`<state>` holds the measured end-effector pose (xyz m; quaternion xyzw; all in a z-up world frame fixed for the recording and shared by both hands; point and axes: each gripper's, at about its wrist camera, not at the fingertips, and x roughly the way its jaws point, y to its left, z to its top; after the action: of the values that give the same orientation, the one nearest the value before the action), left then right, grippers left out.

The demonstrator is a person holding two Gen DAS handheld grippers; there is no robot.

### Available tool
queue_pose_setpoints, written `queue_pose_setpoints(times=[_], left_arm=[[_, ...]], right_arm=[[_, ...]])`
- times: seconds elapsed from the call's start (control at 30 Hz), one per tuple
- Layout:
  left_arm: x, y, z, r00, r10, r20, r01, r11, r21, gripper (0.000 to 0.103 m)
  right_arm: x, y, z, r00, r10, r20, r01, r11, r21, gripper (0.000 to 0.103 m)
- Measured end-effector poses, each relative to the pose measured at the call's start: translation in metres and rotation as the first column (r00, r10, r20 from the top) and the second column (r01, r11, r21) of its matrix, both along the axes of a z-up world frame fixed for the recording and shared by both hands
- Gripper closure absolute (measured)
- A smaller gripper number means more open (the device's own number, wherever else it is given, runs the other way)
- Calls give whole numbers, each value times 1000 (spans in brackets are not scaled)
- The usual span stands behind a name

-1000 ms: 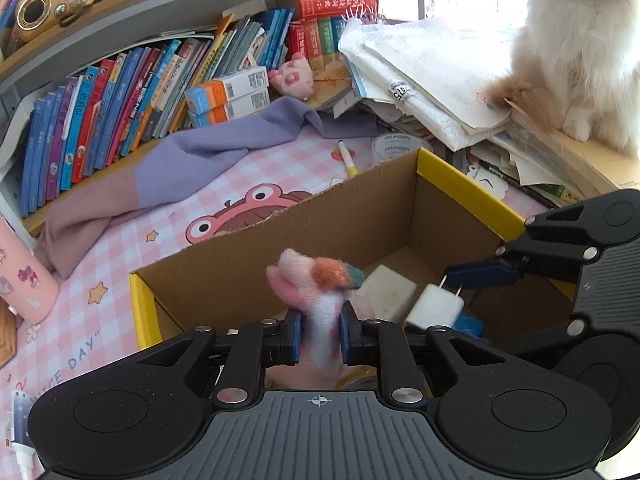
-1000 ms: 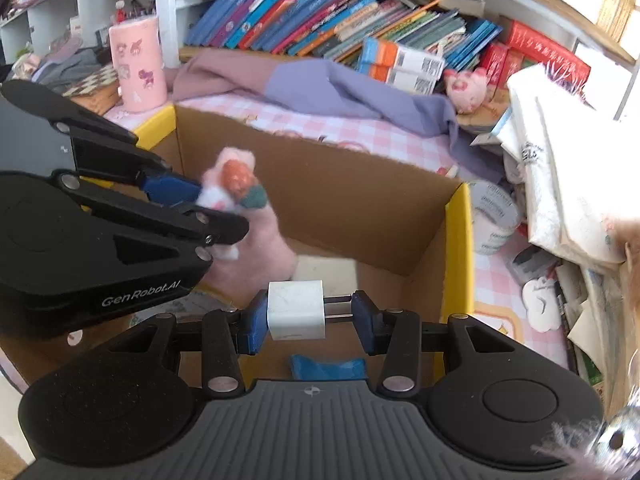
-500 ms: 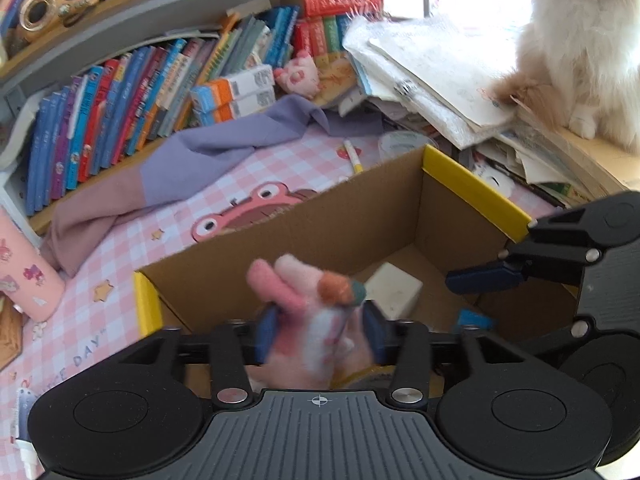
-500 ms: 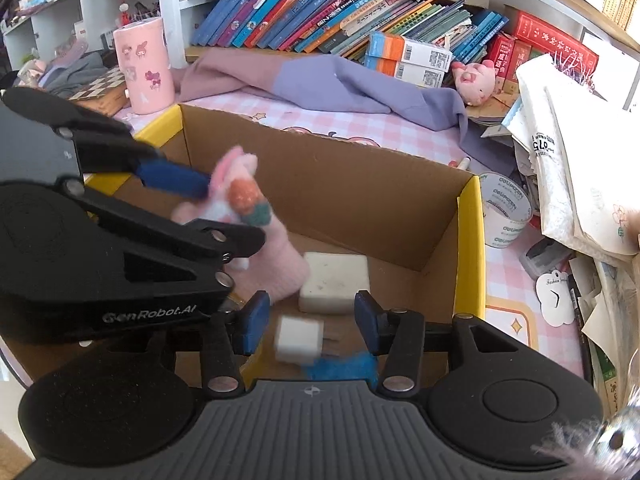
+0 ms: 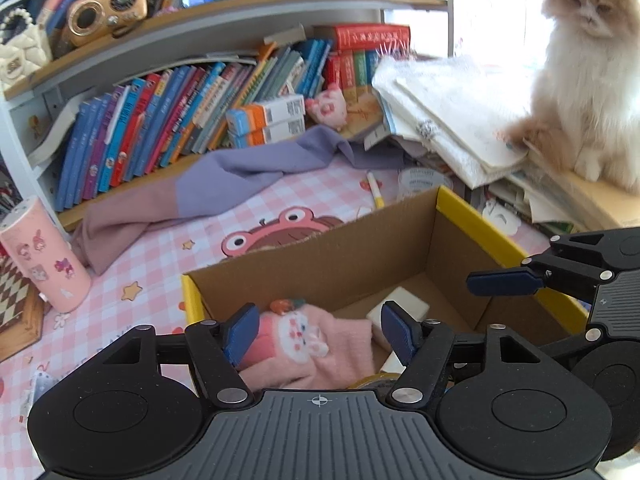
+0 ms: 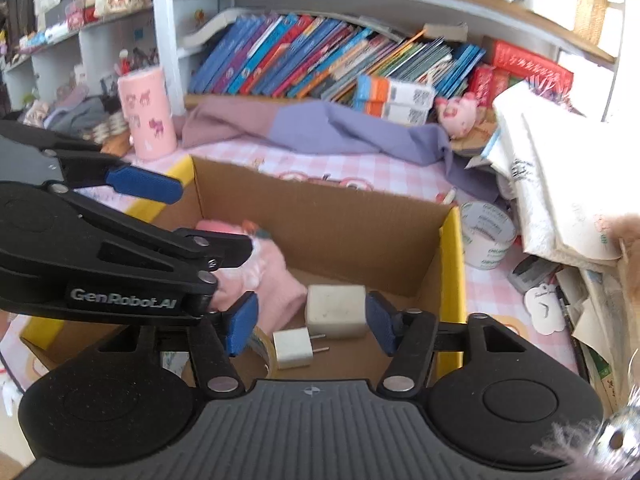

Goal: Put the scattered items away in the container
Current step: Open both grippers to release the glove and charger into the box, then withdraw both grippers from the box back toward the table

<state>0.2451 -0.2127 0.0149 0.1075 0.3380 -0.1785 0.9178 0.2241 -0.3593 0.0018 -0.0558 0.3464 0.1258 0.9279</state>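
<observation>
The box [image 5: 348, 256] is raw brown corrugated cardboard, matt, with glossy yellow tape along its rim. Inside at 7 o'clock lies a pink sock [image 5: 308, 344] of fuzzy, soft knit. At 5 o'clock the charger [image 6: 294, 348] is smooth white plastic with bare metal prongs. Both grippers are matt black plastic with ribbed blue rubbery pads [image 5: 240, 332]. The table cover [image 5: 144, 264] looks smooth and checked; the cat [image 5: 584, 76] at 2 o'clock is long-furred, fluffy.

Both wrist cams sit close above the open brown cardboard box [image 5: 352, 256] [image 6: 320, 216], angled down, facing the far bookshelf [image 5: 208, 60] [image 6: 360, 4].
</observation>
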Motion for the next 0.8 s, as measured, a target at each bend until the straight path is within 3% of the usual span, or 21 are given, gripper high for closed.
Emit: queue_pose_setpoints(times=[0.13, 0.47, 0.8], left_arm=[[-17, 9, 12, 998, 25, 53, -22, 998, -51, 21], [-57, 29, 32, 988, 108, 107, -91, 985, -146, 19], [-83, 47, 21, 993, 104, 57, -93, 982, -164, 17]], right_arm=[[-11, -8, 11, 998, -53, 45, 52, 998, 32, 37], [-47, -20, 28, 977, -163, 140, 153, 985, 78, 37], [-90, -14, 29, 963, -224, 150, 214, 973, 82, 36]])
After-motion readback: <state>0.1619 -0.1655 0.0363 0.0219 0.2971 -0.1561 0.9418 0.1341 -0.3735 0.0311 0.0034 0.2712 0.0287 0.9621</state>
